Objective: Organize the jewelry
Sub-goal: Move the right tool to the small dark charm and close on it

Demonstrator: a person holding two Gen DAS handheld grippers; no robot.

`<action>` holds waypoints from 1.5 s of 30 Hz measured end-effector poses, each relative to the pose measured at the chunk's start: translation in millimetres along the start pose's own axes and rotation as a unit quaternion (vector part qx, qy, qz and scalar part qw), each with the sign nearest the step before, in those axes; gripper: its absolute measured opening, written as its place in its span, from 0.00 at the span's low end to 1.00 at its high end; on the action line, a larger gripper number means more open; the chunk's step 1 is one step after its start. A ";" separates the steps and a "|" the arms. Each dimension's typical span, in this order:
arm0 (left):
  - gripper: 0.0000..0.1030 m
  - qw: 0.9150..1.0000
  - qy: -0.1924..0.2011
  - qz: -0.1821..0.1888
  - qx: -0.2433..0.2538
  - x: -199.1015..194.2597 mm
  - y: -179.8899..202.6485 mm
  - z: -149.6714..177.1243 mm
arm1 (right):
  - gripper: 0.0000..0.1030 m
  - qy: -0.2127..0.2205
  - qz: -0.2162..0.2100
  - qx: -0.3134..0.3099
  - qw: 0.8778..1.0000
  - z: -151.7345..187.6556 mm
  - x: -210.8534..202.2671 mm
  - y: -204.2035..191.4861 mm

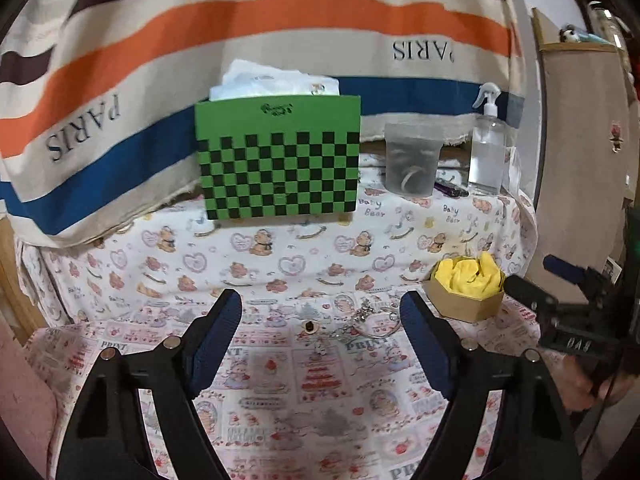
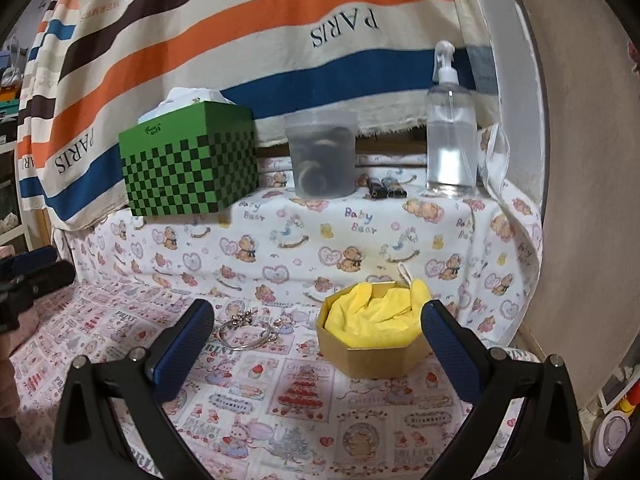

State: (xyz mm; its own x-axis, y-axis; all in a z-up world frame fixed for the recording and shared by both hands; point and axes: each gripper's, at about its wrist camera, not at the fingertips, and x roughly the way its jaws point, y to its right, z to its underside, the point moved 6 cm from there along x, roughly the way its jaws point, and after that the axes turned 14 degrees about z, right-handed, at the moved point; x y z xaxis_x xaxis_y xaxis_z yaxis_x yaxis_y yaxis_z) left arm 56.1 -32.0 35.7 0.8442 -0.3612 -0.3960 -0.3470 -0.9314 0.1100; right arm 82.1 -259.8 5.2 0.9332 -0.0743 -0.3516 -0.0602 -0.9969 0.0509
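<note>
Both grippers hover over the cloth [image 2: 280, 400], fingers spread and holding nothing — left gripper [image 1: 320, 320], right gripper [image 2: 318, 332]. The bracelet [image 2: 244, 334] lies loose on the cloth just beside the box [image 2: 372, 356], along with a small stud [image 1: 310, 325] and other small pieces. The box shows only yellow lining [image 2: 372, 320] — sorting appears barely begun; every piece remains to be placed.

shiny metal bracelet [image 2: 245, 333] on printed cloth [image 2: 304, 408]; matt cardboard box [image 2: 372, 356] holding soft yellow fabric [image 2: 372, 316]; clear glossy plastic spray bottle [image 2: 451, 136].
</note>
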 end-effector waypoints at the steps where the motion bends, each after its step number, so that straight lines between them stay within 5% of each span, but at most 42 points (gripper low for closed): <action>1: 0.82 1.000 -0.006 0.000 0.002 3.8 1.4 -4.0 | 1.00 -0.005 0.000 0.001 1.000 0.1 2.9 1.7; 3: 0.89 1.000 -0.019 0.001 0.007 12.8 3.8 -12.6 | 0.98 -0.015 0.000 0.004 1.000 1.2 9.4 5.9; 10: 0.88 0.995 -0.086 0.009 -0.052 57.2 -11.2 -29.7 | 0.87 -0.053 -0.004 0.032 0.998 6.5 27.1 20.9; 15: 0.73 0.981 -0.166 0.006 -0.099 107.1 -34.1 -8.2 | 0.73 -0.086 -0.011 0.050 0.995 14.1 41.2 26.3; 20: 0.40 0.962 -0.231 0.012 -0.142 149.8 -53.9 29.5 | 0.56 -0.090 -0.001 0.025 0.996 20.6 50.5 19.3; 24: 0.36 0.958 -0.249 -0.005 -0.143 170.0 -65.5 48.4 | 0.45 -0.117 -0.021 0.013 0.993 27.1 54.8 11.6; 28: 0.32 0.958 -0.248 -0.016 -0.145 174.8 -71.9 54.1 | 0.40 -0.113 -0.013 0.009 0.993 26.5 55.5 12.9; 32: 0.05 0.959 -0.247 -0.021 -0.138 178.6 -73.3 59.1 | 0.30 -0.124 -0.017 0.008 0.992 29.0 57.3 11.3; 37: 0.02 0.968 -0.223 -0.027 -0.110 163.3 -66.7 52.9 | 0.22 -0.124 -0.019 -0.005 0.992 30.5 55.2 7.8; 45: 0.02 0.980 -0.160 -0.016 -0.117 71.3 -82.4 39.7 | 0.23 -0.153 -0.060 -0.022 0.986 22.3 44.6 -17.7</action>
State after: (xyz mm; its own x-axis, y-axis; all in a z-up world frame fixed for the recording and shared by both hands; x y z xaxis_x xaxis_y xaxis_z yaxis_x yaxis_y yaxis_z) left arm 128.6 20.8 -37.8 0.6689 -0.3345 -0.6639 -0.1882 -0.9401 0.2841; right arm 116.9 -246.0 -32.3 0.7819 0.0325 -0.6225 0.0650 -0.9975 0.0294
